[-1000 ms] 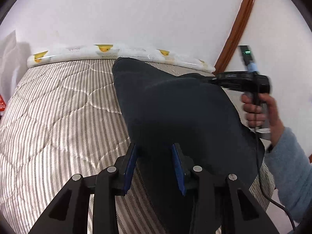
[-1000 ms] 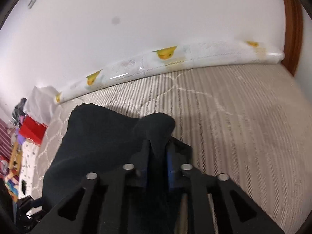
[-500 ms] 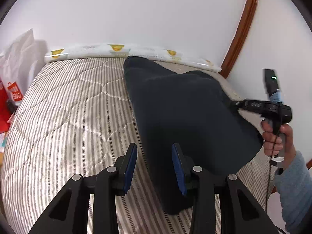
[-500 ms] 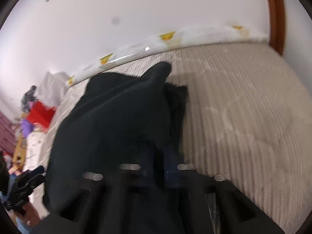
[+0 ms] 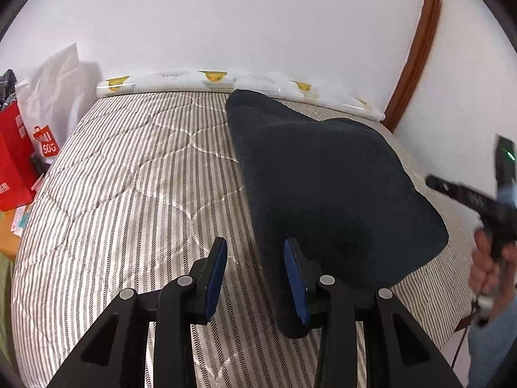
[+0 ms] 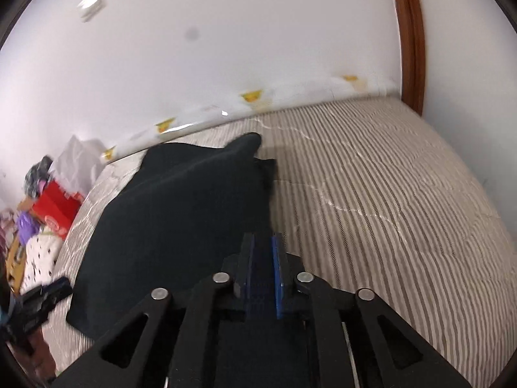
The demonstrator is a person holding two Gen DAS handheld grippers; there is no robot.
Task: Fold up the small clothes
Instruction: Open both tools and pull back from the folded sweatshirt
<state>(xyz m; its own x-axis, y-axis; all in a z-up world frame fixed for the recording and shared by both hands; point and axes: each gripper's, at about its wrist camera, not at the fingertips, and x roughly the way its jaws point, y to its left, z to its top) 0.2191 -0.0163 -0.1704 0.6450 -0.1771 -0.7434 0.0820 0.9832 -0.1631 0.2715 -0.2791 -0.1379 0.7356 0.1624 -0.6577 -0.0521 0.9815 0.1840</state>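
A dark navy garment (image 5: 326, 187) lies folded on the striped quilted mattress (image 5: 135, 187). My left gripper (image 5: 255, 274) is open and empty; the garment's near left edge lies just beside its right pad. In the right wrist view the same garment (image 6: 181, 213) lies left of and ahead of my right gripper (image 6: 263, 274), whose blue pads stand nearly together with nothing visibly between them. The right gripper also shows in the left wrist view (image 5: 468, 194), held in a hand off the garment's right edge.
A white bolster with yellow duck prints (image 5: 226, 80) runs along the wall at the mattress's far edge. A red shopping bag (image 5: 16, 155) and white bags (image 5: 61, 97) stand left of the bed. A wooden door frame (image 5: 416, 45) is at the right.
My left gripper let go of the garment and drew back. The right gripper laid its corner down, released it and pulled away to the right. The garment now rests on the mattress.
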